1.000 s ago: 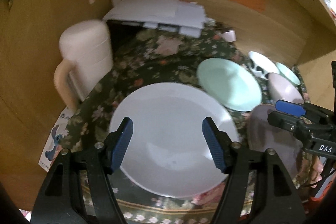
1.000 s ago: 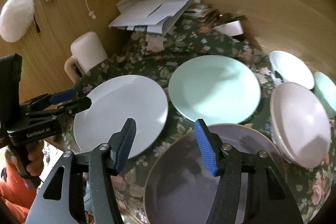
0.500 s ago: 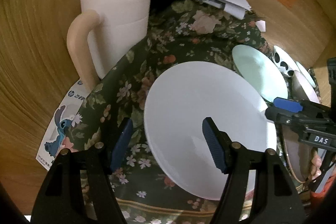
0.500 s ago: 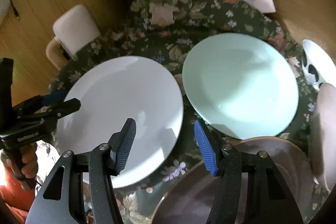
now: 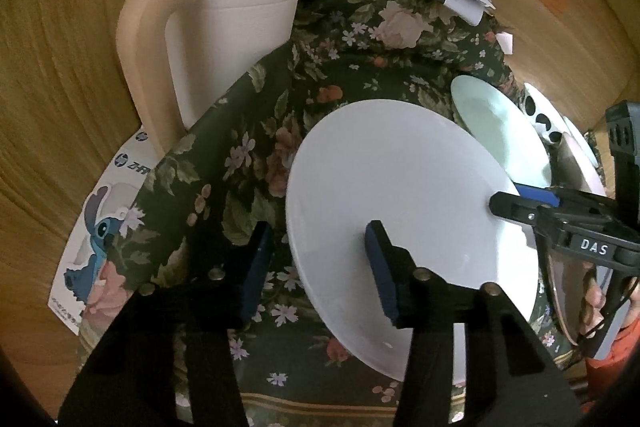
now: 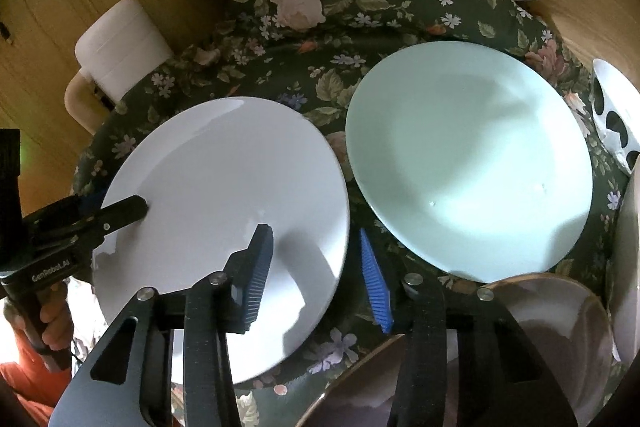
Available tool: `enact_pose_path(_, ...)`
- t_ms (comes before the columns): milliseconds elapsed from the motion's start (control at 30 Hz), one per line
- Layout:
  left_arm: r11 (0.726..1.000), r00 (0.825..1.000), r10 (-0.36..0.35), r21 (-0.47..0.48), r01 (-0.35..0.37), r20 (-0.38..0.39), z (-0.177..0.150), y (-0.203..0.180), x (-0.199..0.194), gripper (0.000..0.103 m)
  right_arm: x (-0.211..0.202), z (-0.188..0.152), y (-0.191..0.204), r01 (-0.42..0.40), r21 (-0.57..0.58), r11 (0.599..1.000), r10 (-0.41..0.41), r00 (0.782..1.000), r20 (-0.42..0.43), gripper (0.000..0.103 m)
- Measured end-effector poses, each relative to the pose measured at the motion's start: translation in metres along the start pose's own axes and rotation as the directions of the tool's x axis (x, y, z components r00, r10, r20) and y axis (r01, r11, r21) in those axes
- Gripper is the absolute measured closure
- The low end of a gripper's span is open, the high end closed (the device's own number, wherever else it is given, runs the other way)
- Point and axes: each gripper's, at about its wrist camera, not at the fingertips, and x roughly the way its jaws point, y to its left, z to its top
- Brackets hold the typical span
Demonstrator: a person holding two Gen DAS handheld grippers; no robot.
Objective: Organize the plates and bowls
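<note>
- Nothing is stacked yet; the white plate [image 6: 224, 211] is straddled at opposite rims by the left gripper [image 5: 316, 267] and right gripper [image 6: 316, 275], jaws just narrowed but not yet clamped.
- Three plates are counted: the white one, a green plate [image 6: 468, 159] just beside it, and a brown-rimmed plate [image 6: 560, 331] nearer the camera.
- Two or more bowls are glimpsed beyond the green plate.

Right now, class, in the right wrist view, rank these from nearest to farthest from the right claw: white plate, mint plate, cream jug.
1. white plate, its right rim between the right claw fingers
2. mint plate, beyond, to the right
3. cream jug, far left
</note>
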Motion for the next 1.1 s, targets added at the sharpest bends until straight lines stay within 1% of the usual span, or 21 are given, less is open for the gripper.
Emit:
enact_pose_path(67,1.0,1.0,-0.009,0.001,0.009,-0.001,0.0,0.0,0.0,0.06,0.003,0.002,0.001,0.0,0.0,1.0,0.0,1.0,-0.003,0.063)
enact_pose_path(200,0.999,0.999,-0.045,0.0,0.045,-0.012,-0.001,-0.003,0.002,0.063,0.008,0.002,0.005,0.003,-0.012,1.0,-0.003,1.0,-0.006,0.062)
enact_pose_path(333,0.999,0.999,-0.039,0.0,0.039,-0.009,-0.001,-0.006,0.003,0.062,0.014,0.002,0.011,0.017,-0.032,0.999,-0.017,1.0,-0.001,0.062)
enact_pose_path(500,0.999,0.999,-0.036,-0.009,0.036,-0.012,-0.001,-0.006,0.002,0.062,0.013,0.002,0.008,0.016,-0.017,1.0,-0.016,1.0,0.003,0.069)
enact_pose_path(567,1.0,1.0,-0.028,-0.013,0.028,-0.008,0.0,-0.007,0.002,0.062,0.009,0.001,0.005,0.006,-0.002,1.0,-0.006,1.0,0.006,0.069)
enact_pose_path(767,1.0,1.0,-0.021,-0.007,0.021,0.006,0.001,-0.011,-0.001,0.062,-0.001,-0.002,0.002,0.015,0.009,1.0,-0.015,0.999,0.03,0.069)
enact_pose_path(1100,0.999,0.998,-0.048,0.017,0.048,0.04,0.01,-0.027,-0.011,0.062,-0.035,-0.003,-0.009,0.025,0.033,0.999,-0.028,0.994,0.105,0.069)
